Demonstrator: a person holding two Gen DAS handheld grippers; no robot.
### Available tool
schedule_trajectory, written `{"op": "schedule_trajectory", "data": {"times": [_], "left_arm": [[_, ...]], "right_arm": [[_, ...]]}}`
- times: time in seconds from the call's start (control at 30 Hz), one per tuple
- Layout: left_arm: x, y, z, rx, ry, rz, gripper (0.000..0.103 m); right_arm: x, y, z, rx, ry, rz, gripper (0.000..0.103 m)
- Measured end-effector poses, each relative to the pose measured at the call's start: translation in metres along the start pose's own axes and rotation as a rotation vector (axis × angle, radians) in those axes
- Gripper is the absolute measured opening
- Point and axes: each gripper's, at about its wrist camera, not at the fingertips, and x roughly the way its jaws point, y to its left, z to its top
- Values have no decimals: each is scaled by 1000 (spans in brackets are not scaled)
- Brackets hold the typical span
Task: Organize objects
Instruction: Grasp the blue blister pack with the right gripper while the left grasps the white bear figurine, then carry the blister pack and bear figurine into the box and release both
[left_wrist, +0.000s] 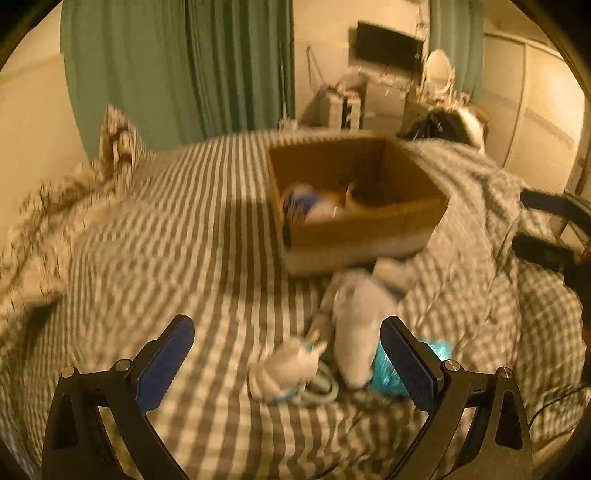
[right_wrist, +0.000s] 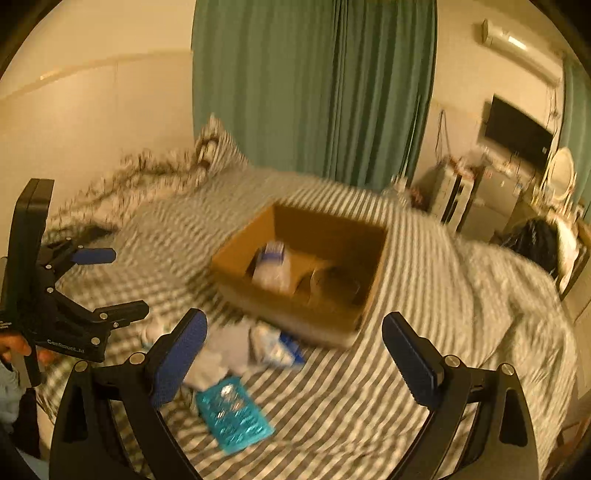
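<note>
An open cardboard box sits on the striped bed sheet, roughly mid-bed. Inside it lie a white-and-blue packet on the left and a brownish round item on the right; blur prevents identifying either.

Loose items lie on the sheet just beside the box's near wall. A teal blister pack lies flat, nearest the right wrist camera. Beside it are white soft packets and a white-and-blue packet close to the box's foot. In the left wrist view the same cluster shows as a long white bundle, a smaller white packet and the teal pack partly hidden behind a finger.

The left gripper hangs over this cluster, fingers spread wide, gripping nothing. The right gripper is likewise spread wide and empty, aimed between the loose items and the box.

A rumpled checked duvet covers the bed's right side. Pillows lie at the head, against a green curtain. A dark wall-mounted screen hangs beyond.
</note>
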Motion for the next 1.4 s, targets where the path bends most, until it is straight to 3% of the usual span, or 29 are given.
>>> {"op": "schedule_trajectory", "data": {"times": [0.3, 0.43, 0.5, 0.57, 0.6, 0.73, 0.8, 0.87, 1.07, 1.4], "left_arm": [[45, -4, -29, 11, 129, 5, 97], [68, -6, -34, 17, 212, -6, 77], [75, -7, -35, 9, 223, -1, 74], [77, -9, -34, 8, 225, 9, 61], [78, -9, -35, 7, 228, 8, 61], [76, -7, -36, 19, 220, 11, 61], [72, -9, -35, 27, 210, 16, 61], [67, -12, -34, 35, 202, 23, 60], [46, -14, -33, 22, 166, 5, 60], [6, -7, -14, -30, 65, -32, 60]], "right_arm": [[86, 35, -77, -100, 220, 96, 96], [111, 42, -96, -134, 287, 143, 96], [120, 45, -102, -146, 315, 160, 96], [126, 47, -107, -149, 333, 180, 96], [130, 48, -110, -152, 344, 191, 96], [134, 50, -113, -145, 346, 189, 96], [131, 48, -114, -129, 342, 182, 92], [127, 46, -115, -131, 342, 156, 81], [103, 34, -117, -59, 314, 135, 73], [49, 13, -107, -11, 250, 60, 71]]}}
